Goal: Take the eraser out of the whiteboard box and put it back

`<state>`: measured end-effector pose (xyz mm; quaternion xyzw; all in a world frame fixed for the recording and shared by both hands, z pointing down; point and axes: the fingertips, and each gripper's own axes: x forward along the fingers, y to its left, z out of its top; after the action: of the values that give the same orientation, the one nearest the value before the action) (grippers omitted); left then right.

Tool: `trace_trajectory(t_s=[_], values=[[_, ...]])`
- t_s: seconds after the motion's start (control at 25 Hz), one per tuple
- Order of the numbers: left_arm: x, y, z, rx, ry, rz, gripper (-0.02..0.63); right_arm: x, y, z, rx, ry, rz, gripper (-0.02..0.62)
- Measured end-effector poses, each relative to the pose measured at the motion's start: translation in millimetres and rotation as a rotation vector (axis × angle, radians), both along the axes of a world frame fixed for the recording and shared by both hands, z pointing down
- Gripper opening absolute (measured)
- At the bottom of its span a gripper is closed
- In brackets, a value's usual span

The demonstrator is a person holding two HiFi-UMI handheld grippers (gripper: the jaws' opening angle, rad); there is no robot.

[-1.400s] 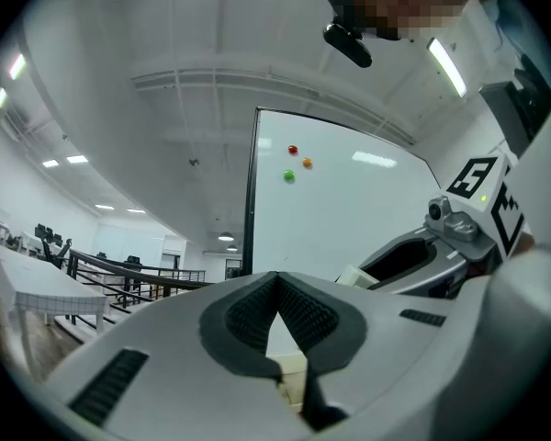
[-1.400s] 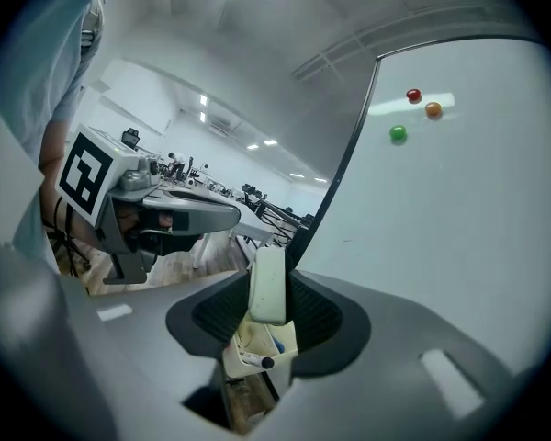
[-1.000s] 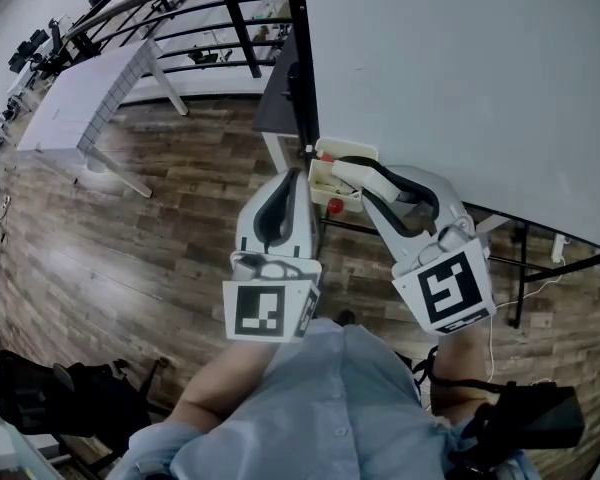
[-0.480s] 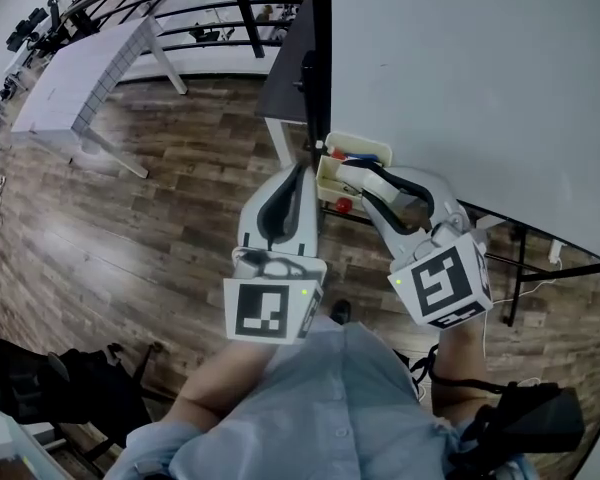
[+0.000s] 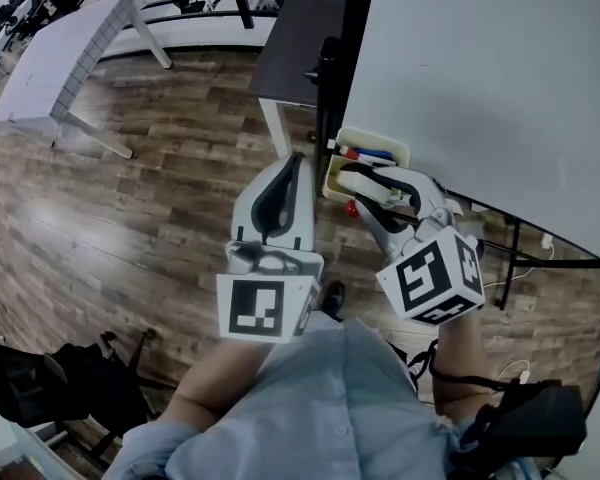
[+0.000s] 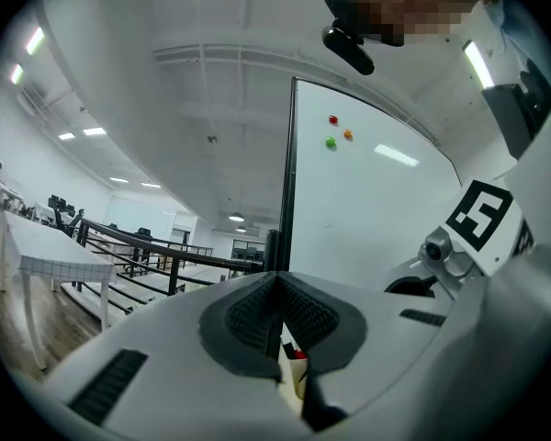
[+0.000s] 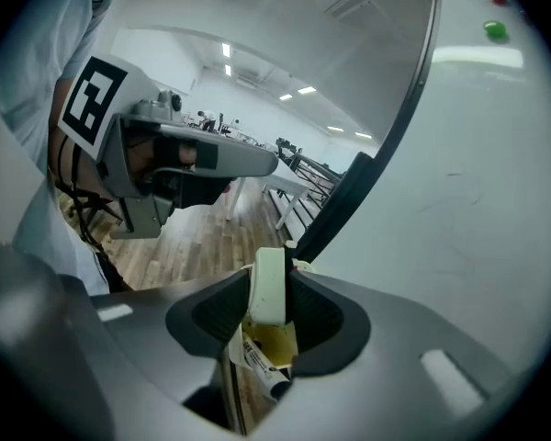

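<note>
Eraser held over the whiteboard box (image 5: 376,144).
The white eraser (image 7: 268,286) is clamped between the jaws of the right gripper (image 5: 363,182), spread to its width, directly over the open box at the whiteboard (image 5: 480,78) edge. The jaws of the left gripper (image 6: 280,324) are pressed together on nothing.

We see the right gripper (image 5: 360,190) clamped on the white eraser (image 5: 352,179) just above the cream whiteboard box (image 5: 375,139), which hangs at the lower corner of the whiteboard (image 5: 480,68) and holds markers (image 5: 372,154). The left gripper (image 5: 296,163), tips together, points beside the box, over the wooden floor (image 5: 130,218)
</note>
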<state>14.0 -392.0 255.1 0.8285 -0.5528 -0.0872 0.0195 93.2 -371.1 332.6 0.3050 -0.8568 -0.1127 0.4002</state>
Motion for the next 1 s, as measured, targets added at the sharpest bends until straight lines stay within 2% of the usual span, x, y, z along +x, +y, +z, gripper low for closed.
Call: trace_trajectory(t_s=[0.2,0.64,1.0], values=[[-6,-13,10,-0.019,0.007,0.009,0.005,-8,-9,25,-0.059,0.060,-0.012,0.133],[-12,-21,9,-0.020,-0.006,0.025,0.005,-13,-16,52,-0.155,0.106,-0.004,0.140],[-17,-18,7,-0.017,-0.021,0.020,0.005,-16,-11,48,-0.201,0.040,-0.021,0.170]])
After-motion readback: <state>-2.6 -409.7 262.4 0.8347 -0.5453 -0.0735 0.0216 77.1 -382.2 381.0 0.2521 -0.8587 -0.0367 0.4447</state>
